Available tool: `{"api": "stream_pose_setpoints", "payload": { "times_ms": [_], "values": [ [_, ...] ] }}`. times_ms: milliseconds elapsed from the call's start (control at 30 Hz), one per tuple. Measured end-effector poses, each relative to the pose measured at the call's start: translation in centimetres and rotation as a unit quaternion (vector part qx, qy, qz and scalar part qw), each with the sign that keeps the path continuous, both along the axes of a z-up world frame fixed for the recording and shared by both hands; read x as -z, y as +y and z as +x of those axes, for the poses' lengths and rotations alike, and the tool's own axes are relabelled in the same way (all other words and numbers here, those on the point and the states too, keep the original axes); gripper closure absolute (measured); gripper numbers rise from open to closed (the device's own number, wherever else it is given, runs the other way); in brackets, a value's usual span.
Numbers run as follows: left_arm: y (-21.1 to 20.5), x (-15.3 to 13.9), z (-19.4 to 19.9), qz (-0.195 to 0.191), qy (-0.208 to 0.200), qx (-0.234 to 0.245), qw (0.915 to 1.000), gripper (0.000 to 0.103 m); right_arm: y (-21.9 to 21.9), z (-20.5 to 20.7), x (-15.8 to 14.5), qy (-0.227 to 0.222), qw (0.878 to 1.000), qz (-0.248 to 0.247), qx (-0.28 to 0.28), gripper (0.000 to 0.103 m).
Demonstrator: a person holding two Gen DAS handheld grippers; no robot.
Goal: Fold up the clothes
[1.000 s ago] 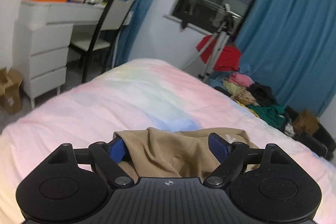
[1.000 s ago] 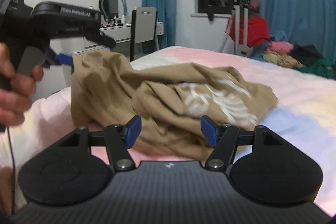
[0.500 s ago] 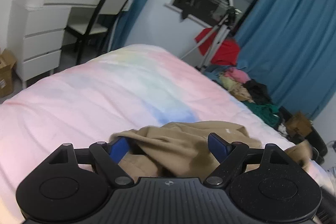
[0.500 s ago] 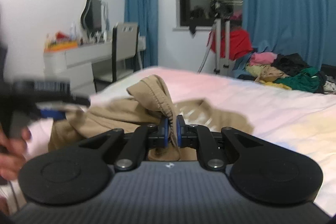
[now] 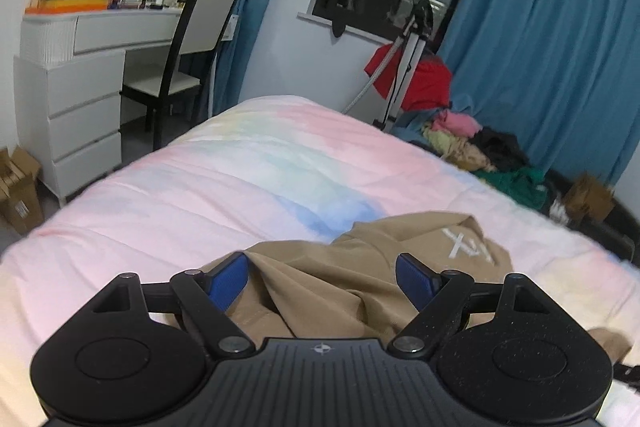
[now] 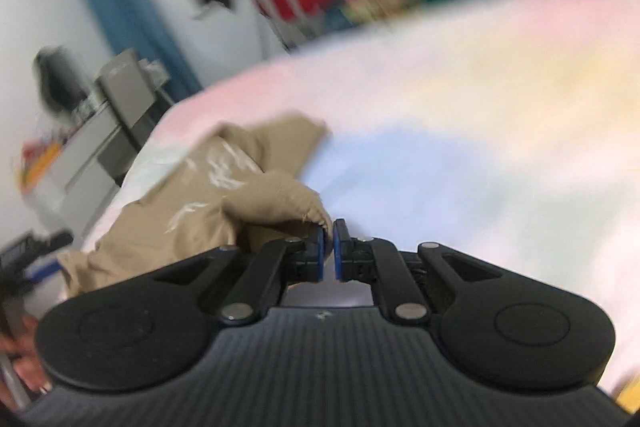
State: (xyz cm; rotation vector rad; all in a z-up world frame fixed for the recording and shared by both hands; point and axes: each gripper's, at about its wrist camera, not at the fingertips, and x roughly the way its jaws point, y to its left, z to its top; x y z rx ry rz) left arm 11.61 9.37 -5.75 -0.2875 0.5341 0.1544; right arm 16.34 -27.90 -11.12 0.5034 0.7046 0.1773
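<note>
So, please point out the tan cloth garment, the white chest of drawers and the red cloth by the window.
Tan cloth garment [image 5: 340, 279], left wrist view: creased middle.
White chest of drawers [image 5: 76, 123], left wrist view: drawer front.
Red cloth [image 5: 428, 87], left wrist view: right bulge.

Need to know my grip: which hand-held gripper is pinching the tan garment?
The right hand-held gripper: its jaws are shut on a fold of the tan garment. The left one stands wide open.
</note>
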Motion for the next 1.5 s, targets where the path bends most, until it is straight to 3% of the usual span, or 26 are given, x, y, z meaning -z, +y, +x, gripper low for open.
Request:
{"api": "stream_pose_setpoints", "payload": {
  "times_ms": [100,267,367,467,533,633,767,800,833,900,967,1033,1067,1267,1367,1400,1500],
  "values": [
    [-1.5,-1.3,-1.2,0.059,-0.011,0.008,0.9982,0.02,-0.3,-0.4,1.2,0.017,0.999,0.036,0.001,0.095],
    [-4.6,-3.7,-4.2,0.159,-0.071,0.036,0.9841,0.014,0.2,-1.2,-1.3,-0.061,0.995,0.066,-0.031,0.095],
    [-7.1,-3.9,-5.2,0.194,-0.102,0.092,0.9712,0.011,0.4,-1.7,-2.6,-0.105,0.99,0.079,-0.043,0.095],
    [-10.5,-2.3,-4.8,0.212,-0.089,0.19,0.9547,0.011,0.0,-1.8,-3.6,-0.137,0.986,0.088,-0.047,0.095],
    [-13.4,-0.4,-4.7,0.245,-0.083,0.237,0.9363,0.011,-0.5,-1.8,-4.0,-0.152,0.982,0.101,-0.046,0.096],
    [-17.8,3.2,-4.7,0.337,-0.064,0.297,0.8913,0.011,-1.1,-1.8,-4.1,-0.159,0.98,0.111,-0.037,0.096],
    [-20.8,7.7,-3.9,0.454,-0.046,0.308,0.835,0.017,-1.9,-1.8,-4.0,-0.165,0.979,0.119,-0.019,0.096],
    [-21.2,8.6,-3.5,0.478,-0.04,0.302,0.8238,0.02,-2.1,-1.8,-4.0,-0.165,0.979,0.12,-0.015,0.096],
    [-21.1,9.2,-2.9,0.495,-0.035,0.289,0.8187,0.025,-2.3,-1.8,-4.0,-0.166,0.979,0.117,-0.012,0.096],
    [-20.2,9.1,-1.8,0.491,-0.027,0.261,0.8305,0.041,-2.6,-1.7,-3.9,-0.165,0.981,0.105,-0.007,0.096],
    [-18.7,7.5,-1.1,0.45,-0.026,0.24,0.8599,0.07,-2.5,-1.4,-3.9,-0.161,0.983,0.086,-0.002,0.096],
    [-17.0,5.3,-1.3,0.406,-0.043,0.221,0.8857,0.087,-2.3,-1.1,-3.7,-0.153,0.986,0.072,0.002,0.096],
    [-16.4,4.3,-1.7,0.391,-0.058,0.214,0.893,0.092,-2.2,-1.0,-3.6,-0.15,0.987,0.065,0.003,0.096],
    [-13.4,-1.6,-5.5,0.322,-0.171,0.189,0.9118,0.099,-1.0,-1.8,-4.0,-0.142,0.99,0.011,-0.012,0.096],
    [-11.3,-4.8,-7.5,0.255,-0.231,0.199,0.9177,0.099,-0.4,-2.9,-5.0,-0.163,0.986,-0.015,-0.028,0.096],
    [-10.4,-6.0,-8.4,0.228,-0.252,0.213,0.9161,0.1,-0.3,-3.3,-5.4,-0.169,0.985,-0.013,-0.035,0.096],
    [-8.1,-8.5,-11.2,0.19,-0.323,0.247,0.8937,0.099,-0.6,-4.7,-7.1,-0.194,0.979,0.023,-0.061,0.096]
  ]
}}
